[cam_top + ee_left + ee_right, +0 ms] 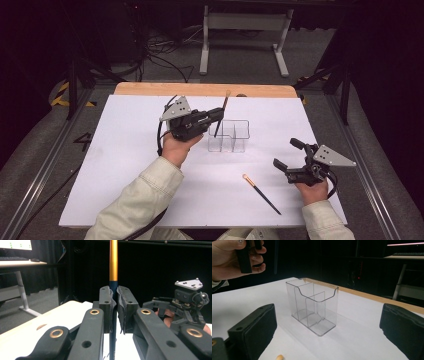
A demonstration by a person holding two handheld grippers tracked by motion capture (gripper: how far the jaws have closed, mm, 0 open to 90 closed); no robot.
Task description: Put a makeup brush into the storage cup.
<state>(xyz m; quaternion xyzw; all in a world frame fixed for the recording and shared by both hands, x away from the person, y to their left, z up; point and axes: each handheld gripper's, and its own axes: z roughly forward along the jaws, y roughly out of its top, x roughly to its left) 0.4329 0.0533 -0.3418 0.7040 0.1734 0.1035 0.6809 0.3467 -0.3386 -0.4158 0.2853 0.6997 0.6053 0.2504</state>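
White table, wooden far edge, dark room.

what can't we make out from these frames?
- Held brush: left gripper view's top edge cuts off its bristle end; the left gripper pads cover its mid handle.
- Brush's lower tip: too small in the high view to tell if it has entered the clear organizer.
- Table brush: right gripper view's bottom edge cuts it.

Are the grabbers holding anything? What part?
The left gripper holds a brush upright by its dark handle, just below the gold band. The right gripper is open and holds nothing.
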